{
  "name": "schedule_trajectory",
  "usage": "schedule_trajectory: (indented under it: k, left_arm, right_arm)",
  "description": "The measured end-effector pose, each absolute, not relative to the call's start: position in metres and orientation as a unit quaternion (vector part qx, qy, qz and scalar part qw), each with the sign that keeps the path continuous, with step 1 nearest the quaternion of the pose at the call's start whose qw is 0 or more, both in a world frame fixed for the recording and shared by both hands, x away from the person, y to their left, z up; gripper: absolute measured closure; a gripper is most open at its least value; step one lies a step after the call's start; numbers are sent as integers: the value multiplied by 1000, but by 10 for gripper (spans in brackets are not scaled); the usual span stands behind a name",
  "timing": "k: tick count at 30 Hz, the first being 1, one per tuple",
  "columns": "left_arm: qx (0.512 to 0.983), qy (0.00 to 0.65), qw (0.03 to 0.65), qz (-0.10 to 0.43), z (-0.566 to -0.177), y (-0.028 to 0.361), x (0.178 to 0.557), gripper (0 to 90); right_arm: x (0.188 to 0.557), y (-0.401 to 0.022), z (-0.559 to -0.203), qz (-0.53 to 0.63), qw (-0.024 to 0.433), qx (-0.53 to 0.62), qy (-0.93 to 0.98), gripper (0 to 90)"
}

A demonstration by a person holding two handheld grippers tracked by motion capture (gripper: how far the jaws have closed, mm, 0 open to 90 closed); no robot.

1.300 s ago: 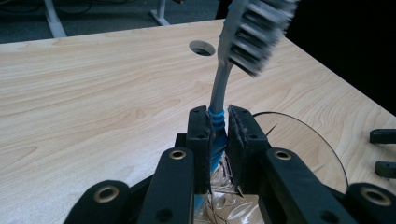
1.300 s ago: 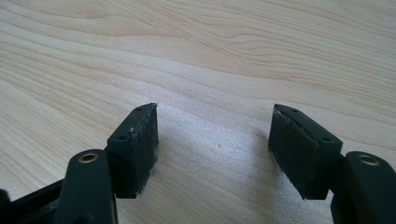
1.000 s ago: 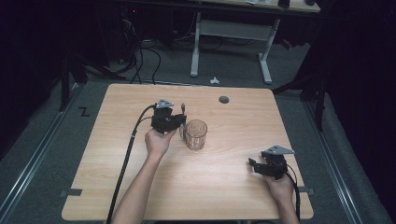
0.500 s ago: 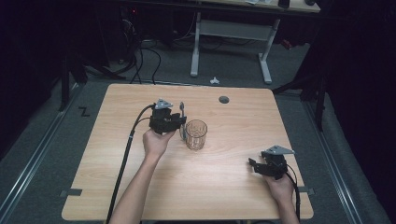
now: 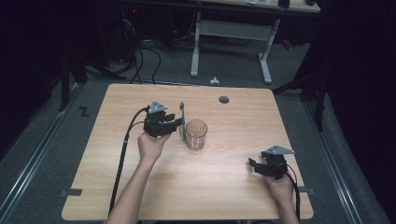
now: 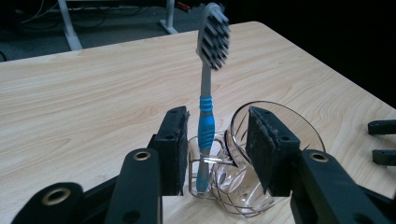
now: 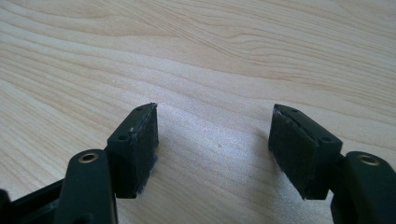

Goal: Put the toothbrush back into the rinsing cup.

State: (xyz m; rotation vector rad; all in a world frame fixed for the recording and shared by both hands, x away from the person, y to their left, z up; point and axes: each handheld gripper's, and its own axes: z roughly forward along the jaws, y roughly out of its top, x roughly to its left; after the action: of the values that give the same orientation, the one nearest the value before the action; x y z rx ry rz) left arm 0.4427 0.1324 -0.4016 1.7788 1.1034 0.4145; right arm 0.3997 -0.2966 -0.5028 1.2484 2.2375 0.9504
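The right claw (image 5: pixel 256 166) rests open on the near edge of the table (image 5: pixel 233 196), idle. Farther off, the left claw (image 6: pixel 212 154) has just been opening, letting go of the toothbrush (image 6: pixel 206 116), which stands upright in the glass (image 5: pixel 196 134).

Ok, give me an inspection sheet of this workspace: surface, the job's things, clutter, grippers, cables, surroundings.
Surface: light wooden table with a dark round port near its far edge.
Job's things: clear glass cup; toothbrush standing upright in it, bristle head up, blue grip.
Clutter: nothing seen.
Grippers: left gripper beside the cup, jaws just opening, pads off the toothbrush handle between them; right gripper open over bare wood near the right edge.
Cables: black cable trails from the left gripper off the near edge.
Surroundings: dark room, grey floor, white desk frame behind.
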Motion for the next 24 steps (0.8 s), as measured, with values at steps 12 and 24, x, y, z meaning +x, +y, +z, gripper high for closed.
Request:
schedule_trajectory:
  k: [12, 24]
  left_arm:
    - [731, 450, 479, 183, -399, 142, 428, 583]
    - [729, 445, 485, 187, -395, 146, 419, 582]
  right_arm:
    - [400, -297, -503, 341, 203, 447, 801, 337]
    - [400, -296, -503, 341, 203, 447, 801, 336]
